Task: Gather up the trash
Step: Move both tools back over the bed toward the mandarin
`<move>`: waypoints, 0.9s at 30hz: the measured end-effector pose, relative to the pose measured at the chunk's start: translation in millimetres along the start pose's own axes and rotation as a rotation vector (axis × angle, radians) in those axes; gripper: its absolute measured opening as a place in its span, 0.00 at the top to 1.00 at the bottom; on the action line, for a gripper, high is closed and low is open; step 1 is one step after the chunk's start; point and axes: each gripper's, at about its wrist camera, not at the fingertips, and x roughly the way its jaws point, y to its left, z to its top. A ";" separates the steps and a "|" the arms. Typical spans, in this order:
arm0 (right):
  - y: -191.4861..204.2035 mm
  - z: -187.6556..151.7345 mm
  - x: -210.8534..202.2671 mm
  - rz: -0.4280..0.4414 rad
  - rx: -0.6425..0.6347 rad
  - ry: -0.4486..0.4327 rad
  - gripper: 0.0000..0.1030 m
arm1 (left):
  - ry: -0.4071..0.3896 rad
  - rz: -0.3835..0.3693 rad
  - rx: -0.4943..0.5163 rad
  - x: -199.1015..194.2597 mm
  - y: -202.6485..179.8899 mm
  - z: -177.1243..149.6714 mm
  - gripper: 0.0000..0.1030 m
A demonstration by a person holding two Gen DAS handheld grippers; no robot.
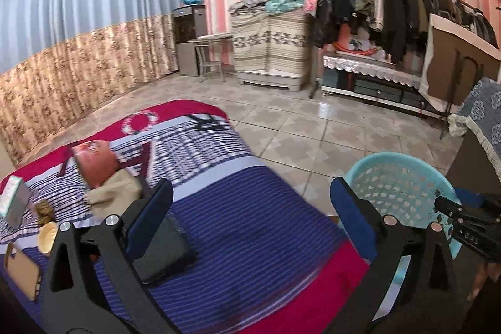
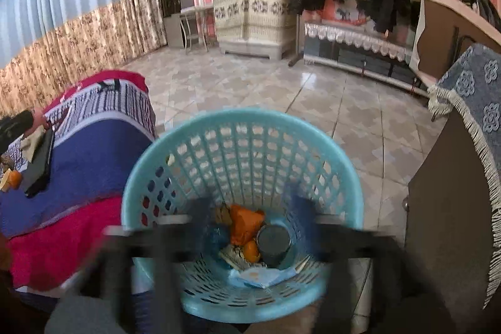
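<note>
A light blue plastic basket (image 2: 241,146) stands on the floor beside the bed; it also shows in the left wrist view (image 1: 400,177). Inside lie an orange wrapper (image 2: 245,223), an orange fruit (image 2: 251,251), a grey cup (image 2: 274,243) and a blue mask (image 2: 266,276). My right gripper (image 2: 250,215) is open and empty, blurred, right above the basket. My left gripper (image 1: 250,208) is open and empty over the striped bedspread (image 1: 238,208). On the bed's left lie a pink packet (image 1: 95,161), a beige cloth (image 1: 112,193), a box (image 1: 14,199) and peel scraps (image 1: 47,227).
A black wallet-like case (image 1: 166,249) and a tan phone (image 1: 22,274) lie on the bed. A brown cabinet with blue lace cover (image 2: 454,193) stands right of the basket. Tiled floor (image 1: 313,121), clothes rack (image 1: 391,5) and curtains (image 1: 78,36) are beyond.
</note>
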 end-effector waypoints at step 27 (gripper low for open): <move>97.3 12.9 -35.3 0.114 -0.099 -0.156 0.08 | 0.049 0.279 -0.164 -66.3 185.6 -68.8 0.05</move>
